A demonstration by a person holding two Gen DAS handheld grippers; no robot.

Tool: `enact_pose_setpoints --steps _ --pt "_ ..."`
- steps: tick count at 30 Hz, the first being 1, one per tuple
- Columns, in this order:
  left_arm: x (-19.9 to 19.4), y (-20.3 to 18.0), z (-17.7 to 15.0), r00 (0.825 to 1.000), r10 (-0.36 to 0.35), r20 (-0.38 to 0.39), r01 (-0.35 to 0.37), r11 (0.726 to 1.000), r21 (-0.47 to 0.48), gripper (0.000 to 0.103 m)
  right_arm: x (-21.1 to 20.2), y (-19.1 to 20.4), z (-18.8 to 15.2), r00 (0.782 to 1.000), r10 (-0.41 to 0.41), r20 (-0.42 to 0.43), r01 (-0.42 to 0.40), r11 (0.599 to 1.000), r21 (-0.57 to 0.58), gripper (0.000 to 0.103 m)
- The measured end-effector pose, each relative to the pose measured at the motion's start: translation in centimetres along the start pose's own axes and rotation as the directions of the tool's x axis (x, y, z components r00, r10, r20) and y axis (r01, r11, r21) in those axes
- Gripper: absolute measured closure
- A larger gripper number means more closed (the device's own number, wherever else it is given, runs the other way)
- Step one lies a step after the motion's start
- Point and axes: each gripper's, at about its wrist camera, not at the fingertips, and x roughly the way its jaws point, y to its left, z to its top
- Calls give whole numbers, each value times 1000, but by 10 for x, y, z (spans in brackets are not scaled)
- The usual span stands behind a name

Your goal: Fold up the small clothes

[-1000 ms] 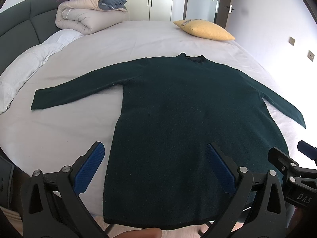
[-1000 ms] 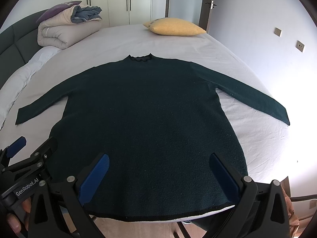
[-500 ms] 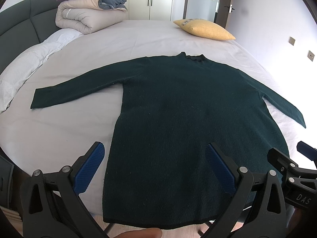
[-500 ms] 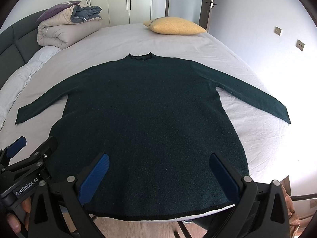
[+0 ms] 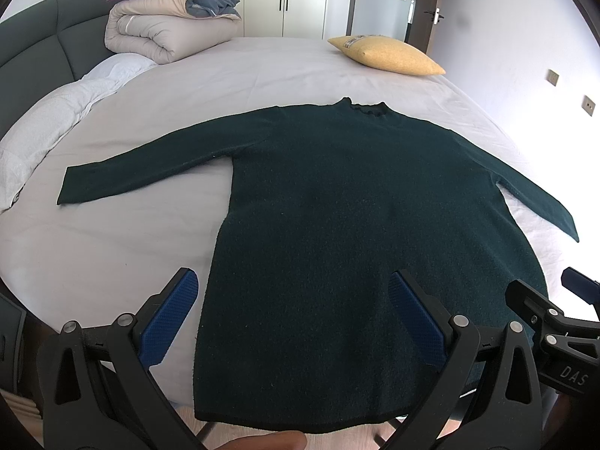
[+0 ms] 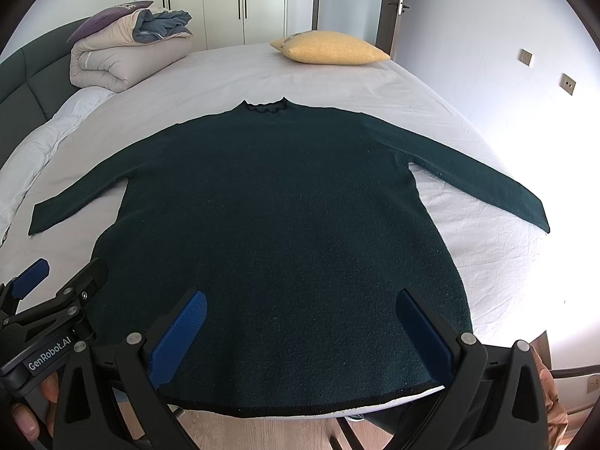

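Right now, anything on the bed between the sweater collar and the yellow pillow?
Nothing: only bare white sheet lies between the dark green sweater collar and the yellow pillow. Both wrist views show it, right wrist clearest.

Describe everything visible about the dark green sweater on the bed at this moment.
The sweater is dark green, of a fuzzy knit look, with long sleeves, a small ruffled collar and a black-edged hem. It lies flat and unfolded on the pale bed sheet, collar toward the far side, both sleeves spread outward, hem reaching the near edge of the bed. Only the sheet touches it; the left gripper and right gripper hang open above the hem end.
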Motion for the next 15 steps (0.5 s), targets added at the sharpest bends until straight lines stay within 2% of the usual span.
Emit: enact_pose_setpoints --steps 15 --pt "0 0 0 1000 0 -1 0 1000 -1 0 1 0 -2 1000 0 -2 0 1000 0 0"
